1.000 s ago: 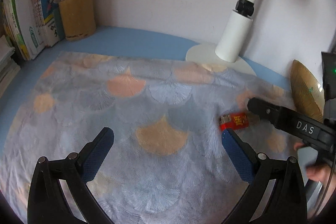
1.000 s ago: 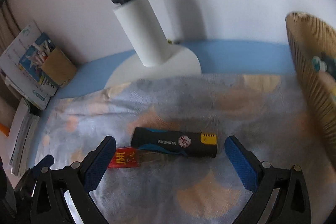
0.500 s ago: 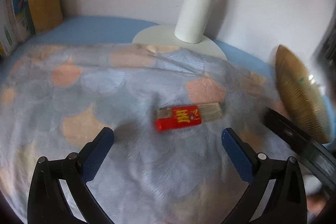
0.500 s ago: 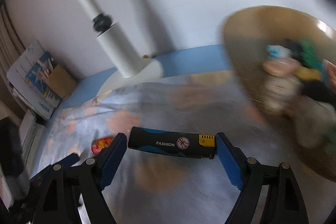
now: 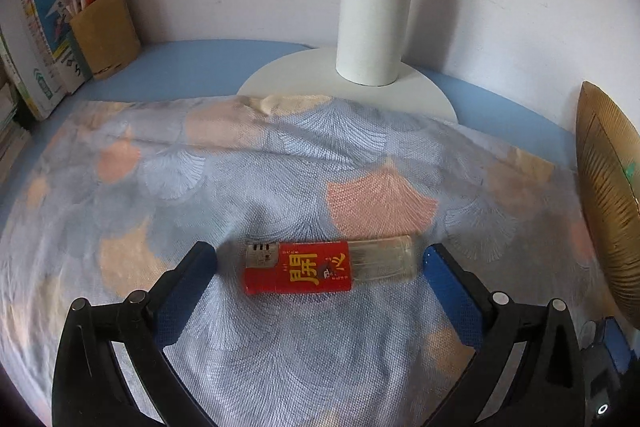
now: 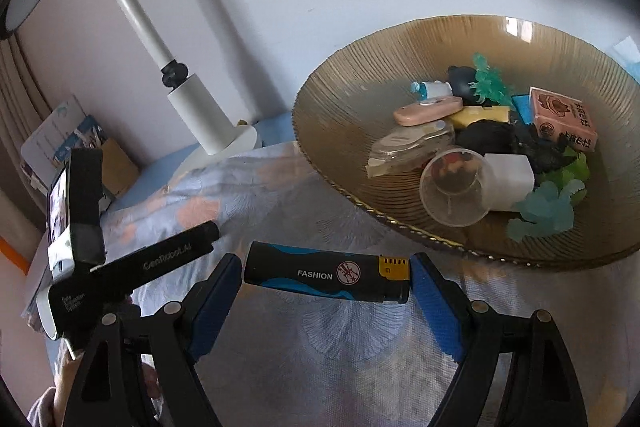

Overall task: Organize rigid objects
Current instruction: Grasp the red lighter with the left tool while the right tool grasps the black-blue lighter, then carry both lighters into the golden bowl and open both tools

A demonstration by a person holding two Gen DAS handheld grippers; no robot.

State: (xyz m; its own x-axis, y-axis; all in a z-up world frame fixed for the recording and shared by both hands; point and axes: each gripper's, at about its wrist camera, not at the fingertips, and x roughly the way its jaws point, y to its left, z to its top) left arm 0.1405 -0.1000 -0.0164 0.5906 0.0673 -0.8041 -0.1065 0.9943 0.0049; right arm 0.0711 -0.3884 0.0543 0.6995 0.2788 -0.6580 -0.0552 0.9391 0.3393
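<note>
A red lighter with a clear tank lies crosswise on the patterned cloth. My left gripper stands open around it, a gap at each end between pad and lighter. In the right wrist view, my right gripper is shut on a black and blue lighter marked FASHION, gripped end to end and lifted off the cloth. A ribbed amber glass bowl with several small items sits just beyond it to the right. The left gripper's body shows at the left of that view.
A white lamp base and post stands against the wall behind the cloth. A brown pen holder and books fill the far left corner. The bowl's edge rises at the right of the left wrist view.
My right gripper closed on the black and blue lighter, lifted it and swung right toward the bowl. My left gripper moved in until the red lighter lies between its fingers.
</note>
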